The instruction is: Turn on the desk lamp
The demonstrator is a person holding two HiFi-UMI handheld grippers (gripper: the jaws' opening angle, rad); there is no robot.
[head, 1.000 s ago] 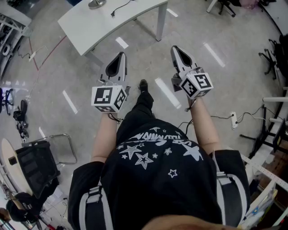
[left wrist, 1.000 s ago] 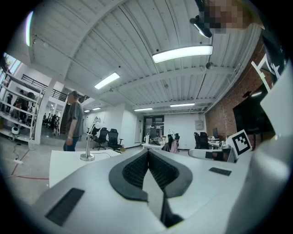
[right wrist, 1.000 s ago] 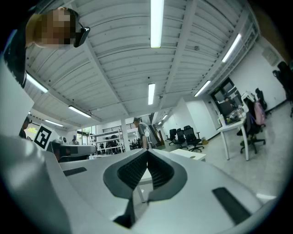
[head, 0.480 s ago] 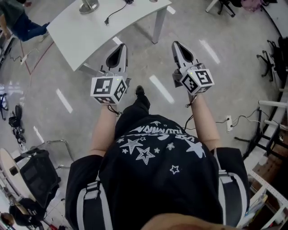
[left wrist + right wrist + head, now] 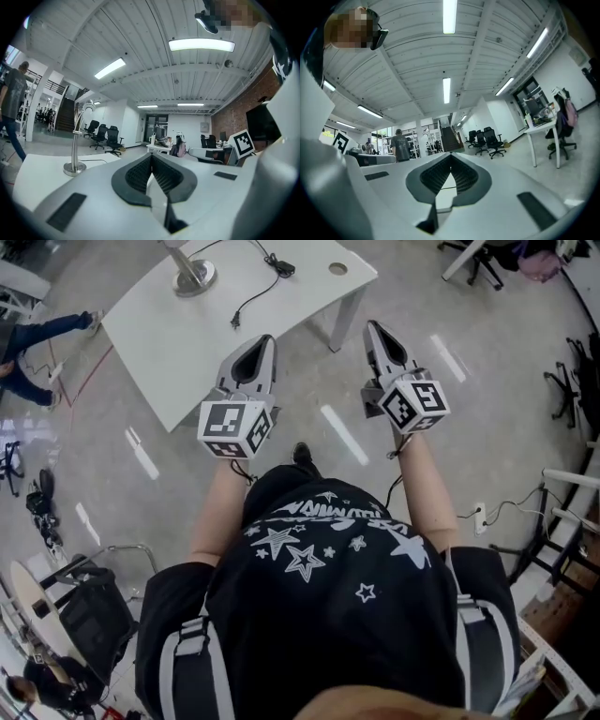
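Left tool (image 5: 265, 341) and right tool (image 5: 373, 329) both have their jaws pressed together with nothing between them. They hover above the floor (image 5: 309, 427), on the near side of the white desk (image 5: 178, 343). The silver metal desk lamp with a round base (image 5: 194, 277) stands at the far left of this desk, well apart from both tools. I judge it stiff, smooth and bottom-heavy, so a closed tip may press its switch lightly. To steady it, take the thin stem low down. Where the switch sits, I cannot tell.

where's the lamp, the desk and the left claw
lamp (image 5: 195, 279), head view, round base
desk (image 5: 178, 338), head view, bare top
left claw (image 5: 265, 341), head view, closed tips
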